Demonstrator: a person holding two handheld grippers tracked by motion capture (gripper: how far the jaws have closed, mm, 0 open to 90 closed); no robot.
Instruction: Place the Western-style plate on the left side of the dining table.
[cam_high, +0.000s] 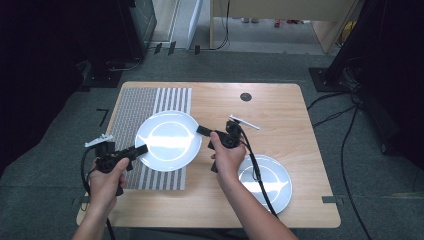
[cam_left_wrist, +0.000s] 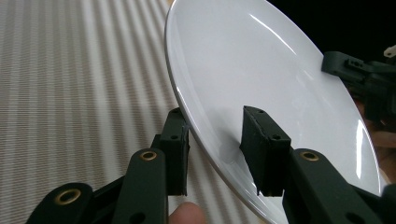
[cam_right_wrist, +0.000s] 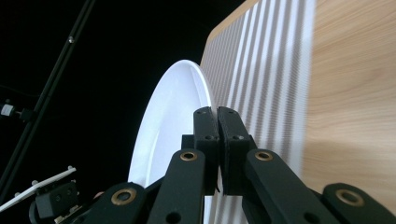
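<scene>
A white plate (cam_high: 168, 140) hangs over the right part of the striped mat (cam_high: 145, 107), held at opposite rims by both grippers. My left gripper (cam_high: 141, 148) is shut on its lower left rim; in the left gripper view the jaws of this gripper (cam_left_wrist: 217, 123) clamp the plate (cam_left_wrist: 252, 70) with one pad above and one below. My right gripper (cam_high: 202, 130) is shut on the right rim. The right gripper view shows that gripper (cam_right_wrist: 217, 114) pinching the thin edge of the plate (cam_right_wrist: 163, 126). A second white plate (cam_high: 265, 182) lies on the table near the right forearm.
The wooden table (cam_high: 280, 115) carries the striped mat on its left half and a small black disc (cam_high: 245, 97) near the far edge. Cables trail from both grippers, one across the second plate. Dark equipment and floor cables surround the table.
</scene>
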